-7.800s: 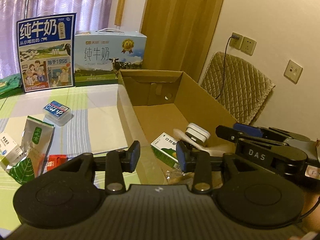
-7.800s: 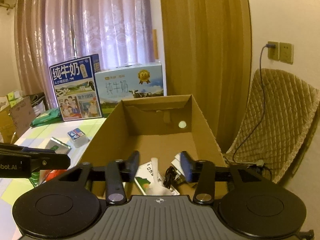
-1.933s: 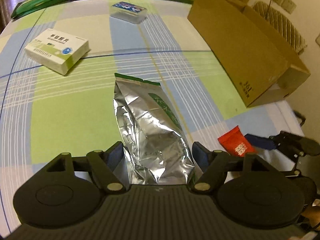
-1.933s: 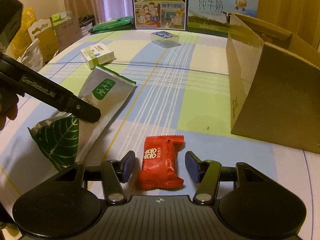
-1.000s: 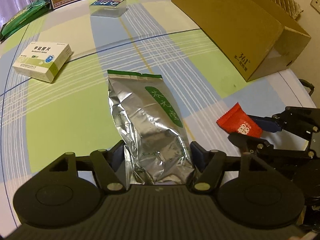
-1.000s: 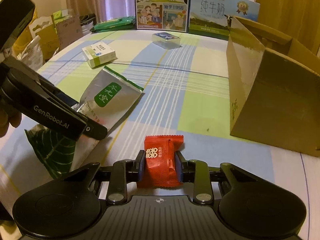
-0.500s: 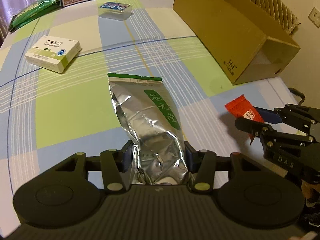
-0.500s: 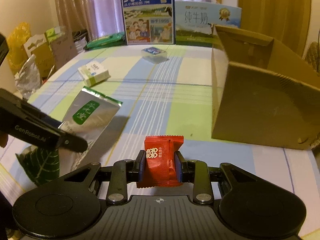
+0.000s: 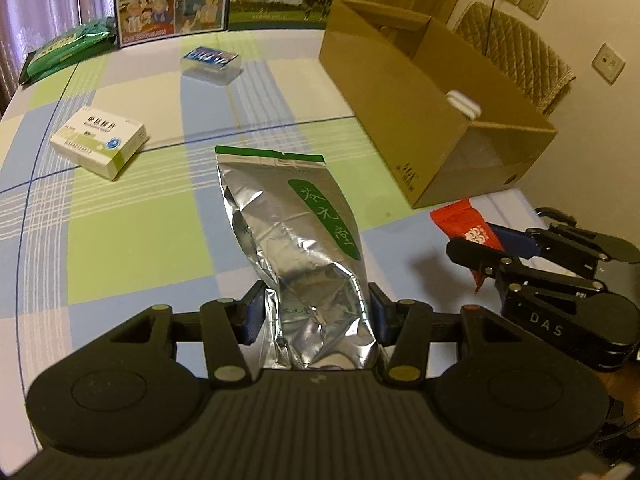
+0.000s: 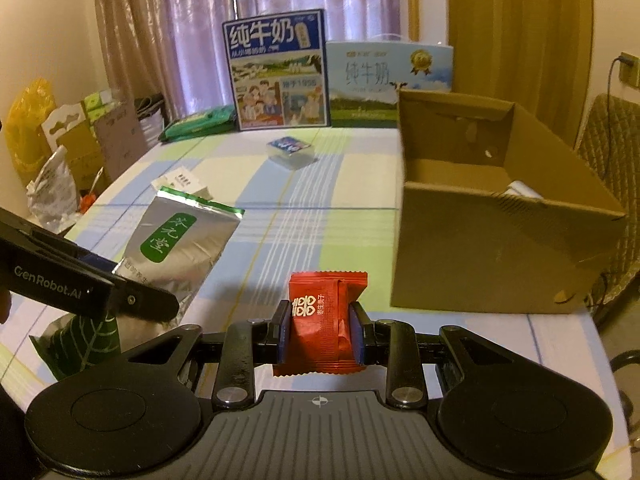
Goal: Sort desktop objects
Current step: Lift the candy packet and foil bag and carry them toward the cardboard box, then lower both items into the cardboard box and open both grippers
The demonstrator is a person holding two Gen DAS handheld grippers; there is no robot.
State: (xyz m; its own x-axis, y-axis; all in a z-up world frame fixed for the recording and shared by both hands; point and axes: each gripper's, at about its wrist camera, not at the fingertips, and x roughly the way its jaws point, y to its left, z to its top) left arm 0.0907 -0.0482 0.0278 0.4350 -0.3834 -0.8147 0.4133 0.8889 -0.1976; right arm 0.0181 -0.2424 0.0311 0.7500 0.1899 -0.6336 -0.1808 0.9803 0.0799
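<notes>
The left gripper (image 9: 316, 312) is clenched on the lower end of a silver pouch (image 9: 296, 232); the pouch's long axis runs up the frame, with its green sealed edge pointing to the far side of the table (image 9: 132, 216). The right gripper (image 10: 320, 334) grasps a red candy packet (image 10: 324, 320), standing upright. Only the left view shows a white thing (image 9: 464, 104) inside the cardboard box (image 9: 404, 120) clearly.

Left gripper (image 9: 316, 316) has closed on the crinkled silver foil pouch with green label (image 9: 296, 240) and raised it; right gripper (image 10: 320, 332) clamped the red candy wrapper (image 10: 322, 320), lifted it off the checked tablecloth (image 10: 300, 216); open brown cardboard box (image 10: 480, 240) now at 2 o'clock.
</notes>
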